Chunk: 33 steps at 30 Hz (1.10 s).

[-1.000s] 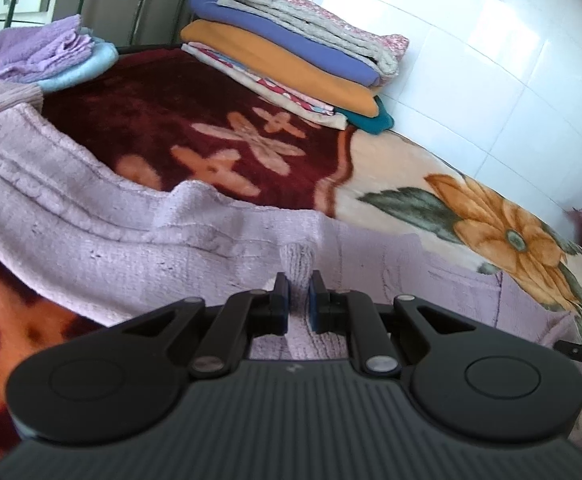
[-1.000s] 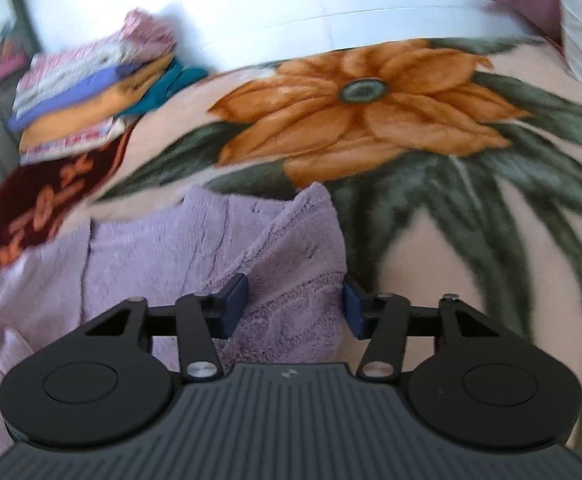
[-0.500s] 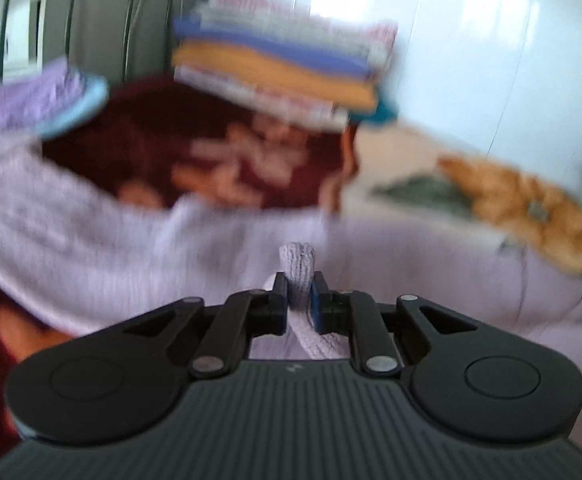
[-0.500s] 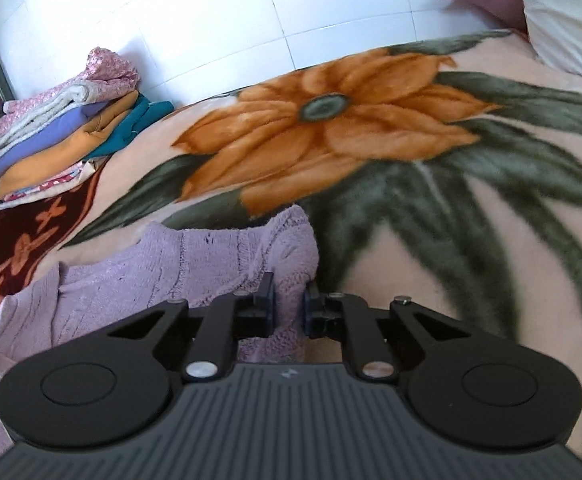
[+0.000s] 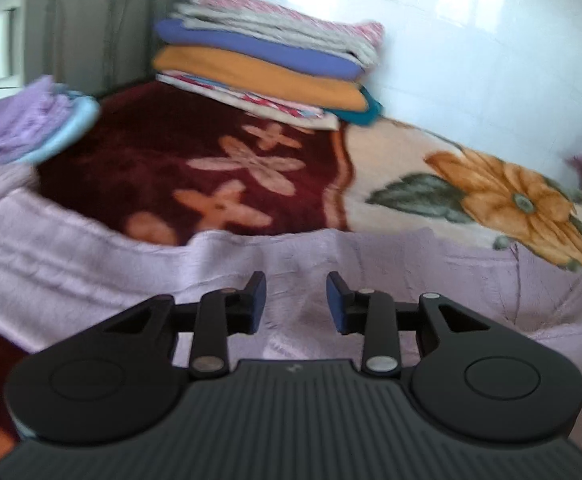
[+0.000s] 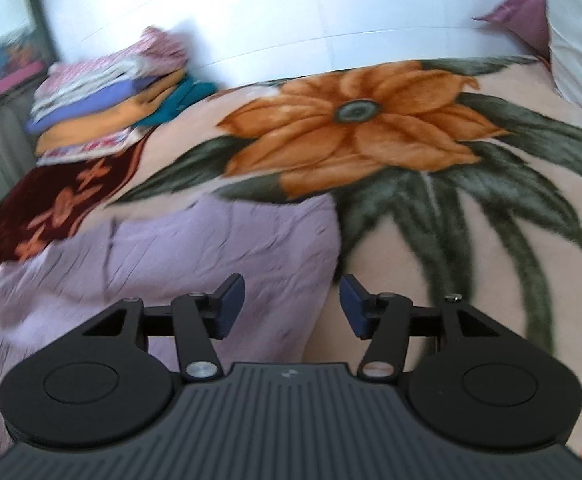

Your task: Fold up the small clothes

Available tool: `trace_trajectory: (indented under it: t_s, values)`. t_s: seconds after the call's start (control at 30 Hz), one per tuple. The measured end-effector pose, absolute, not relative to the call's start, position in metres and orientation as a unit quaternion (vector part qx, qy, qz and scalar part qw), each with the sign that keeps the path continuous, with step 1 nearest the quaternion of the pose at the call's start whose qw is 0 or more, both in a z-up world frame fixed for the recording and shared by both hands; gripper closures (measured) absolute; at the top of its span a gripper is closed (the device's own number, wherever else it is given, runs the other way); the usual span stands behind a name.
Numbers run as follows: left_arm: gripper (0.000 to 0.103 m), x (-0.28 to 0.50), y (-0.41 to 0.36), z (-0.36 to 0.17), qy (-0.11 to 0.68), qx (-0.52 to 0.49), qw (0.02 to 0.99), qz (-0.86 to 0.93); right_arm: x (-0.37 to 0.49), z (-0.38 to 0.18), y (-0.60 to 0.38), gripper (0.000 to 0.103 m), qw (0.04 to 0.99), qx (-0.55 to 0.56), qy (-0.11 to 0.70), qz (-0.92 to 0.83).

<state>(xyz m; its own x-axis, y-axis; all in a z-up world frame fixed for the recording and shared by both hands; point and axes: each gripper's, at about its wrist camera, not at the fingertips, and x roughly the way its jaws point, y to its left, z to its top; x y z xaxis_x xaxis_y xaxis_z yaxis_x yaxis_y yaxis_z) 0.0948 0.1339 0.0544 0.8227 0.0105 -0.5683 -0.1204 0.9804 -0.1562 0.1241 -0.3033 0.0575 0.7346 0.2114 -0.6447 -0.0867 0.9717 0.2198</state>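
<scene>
A lilac knitted garment (image 5: 331, 276) is lying spread across the flowered blanket (image 6: 411, 248), filling the lower half of both views, its right edge running just below the right gripper (image 6: 292, 304). Both claws are being held spread above it, nothing pinched; the jaws of the left gripper (image 5: 295, 298) and of the right have just been opening, the knit beneath them released. The garment is judged light, soft and limp, likely to sag and stretch, so it is best being taken at an edge or corner. A stack of folded clothes (image 5: 267, 68) is sitting at eleven o'clock by the wall.
</scene>
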Motion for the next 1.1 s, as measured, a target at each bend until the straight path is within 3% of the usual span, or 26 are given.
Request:
trace_trajectory:
  t_s: [0.2, 0.33, 0.57, 0.6, 0.63, 0.67, 0.83, 0.9, 0.93, 0.97, 1.1]
  values:
    - [0.067, 0.123, 0.125, 0.031, 0.364, -0.07, 0.929, 0.009, 0.086, 0.063, -0.287, 0.042, 0.919, 0.029, 0.377, 0.113]
    - [0.06, 0.116, 0.122, 0.022, 0.36, -0.063, 0.931, 0.005, 0.07, 0.052, -0.275, 0.042, 0.909, -0.028, 0.399, 0.12]
    - [0.061, 0.117, 0.124, 0.02, 0.363, -0.071, 0.929, -0.01, 0.062, 0.035, -0.268, 0.042, 0.894, -0.049, 0.426, 0.128]
    - [0.063, 0.118, 0.124, 0.02, 0.363, -0.078, 0.928, -0.014, 0.062, 0.034, -0.267, 0.042, 0.894, -0.052, 0.426, 0.127]
    - [0.081, 0.118, 0.125, 0.02, 0.361, -0.085, 0.928, -0.015, 0.064, 0.032, -0.266, 0.042, 0.894, -0.053, 0.426, 0.126]
    - [0.087, 0.118, 0.126, 0.019, 0.36, -0.092, 0.928, -0.017, 0.066, 0.031, -0.265, 0.042, 0.895, -0.052, 0.426, 0.124]
    - [0.09, 0.118, 0.133, 0.027, 0.344, -0.139, 0.928, -0.024, 0.071, 0.024, -0.255, 0.042, 0.903, -0.075, 0.408, 0.112]
    - [0.09, 0.118, 0.132, 0.036, 0.326, -0.139, 0.935, -0.017, 0.071, 0.024, -0.252, 0.056, 0.908, -0.086, 0.396, 0.105]
    - [0.09, 0.117, 0.132, 0.042, 0.312, -0.139, 0.94, -0.012, 0.07, 0.026, -0.25, 0.072, 0.909, -0.089, 0.393, 0.105]
    - [0.09, 0.116, 0.132, 0.048, 0.298, -0.142, 0.944, -0.007, 0.068, 0.029, -0.25, 0.078, 0.912, -0.091, 0.388, 0.098]
    - [0.09, 0.118, 0.139, 0.06, 0.267, -0.177, 0.947, 0.02, 0.059, 0.044, -0.259, 0.08, 0.925, -0.107, 0.361, 0.045]
